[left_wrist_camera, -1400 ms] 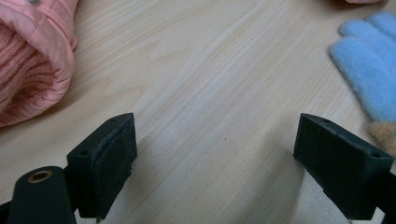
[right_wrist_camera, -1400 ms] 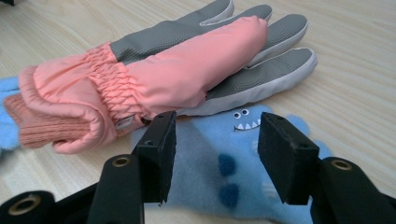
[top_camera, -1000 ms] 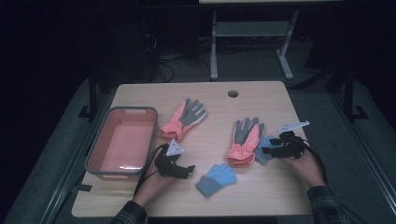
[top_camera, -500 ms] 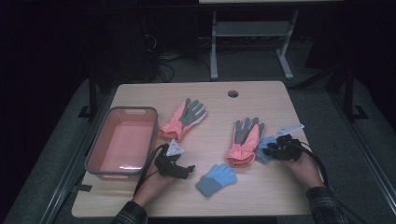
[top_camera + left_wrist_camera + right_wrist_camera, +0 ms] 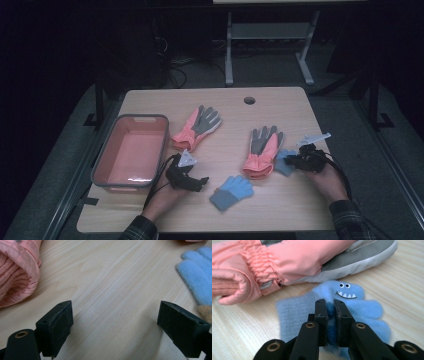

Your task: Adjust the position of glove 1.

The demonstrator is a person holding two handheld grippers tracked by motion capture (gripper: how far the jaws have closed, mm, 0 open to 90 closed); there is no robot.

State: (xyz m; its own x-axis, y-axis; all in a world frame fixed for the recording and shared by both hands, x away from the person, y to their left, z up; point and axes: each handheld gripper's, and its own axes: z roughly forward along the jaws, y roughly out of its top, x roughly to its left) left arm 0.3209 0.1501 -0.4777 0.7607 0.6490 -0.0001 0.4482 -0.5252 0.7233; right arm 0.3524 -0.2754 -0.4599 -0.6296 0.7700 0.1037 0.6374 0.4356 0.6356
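High view: wooden table (image 5: 225,107) with a pink tub (image 5: 131,152) at the left. Two pink-and-grey ski gloves lying flat, one (image 5: 197,127) near the tub's far right corner, the other (image 5: 262,151) right of centre. A small blue glove (image 5: 232,192) near the front edge, centre. Left gripper (image 5: 197,182) resting low on the table between tub and that blue glove, pointing right. Right gripper (image 5: 294,161) at the right side, pointing left at a second blue glove (image 5: 284,162) lying just beside the right-hand ski glove's cuff.

Left gripper view: jaws spread wide over bare wood, nothing between them; pink cuff at far left, blue glove fingers at far right.

Right gripper view: jaws just closing, now narrow and pinching a fold of the blue glove (image 5: 367,308), a fleece one with a small toothy face, flat on the table, touching the pink ski glove (image 5: 287,262) behind it.
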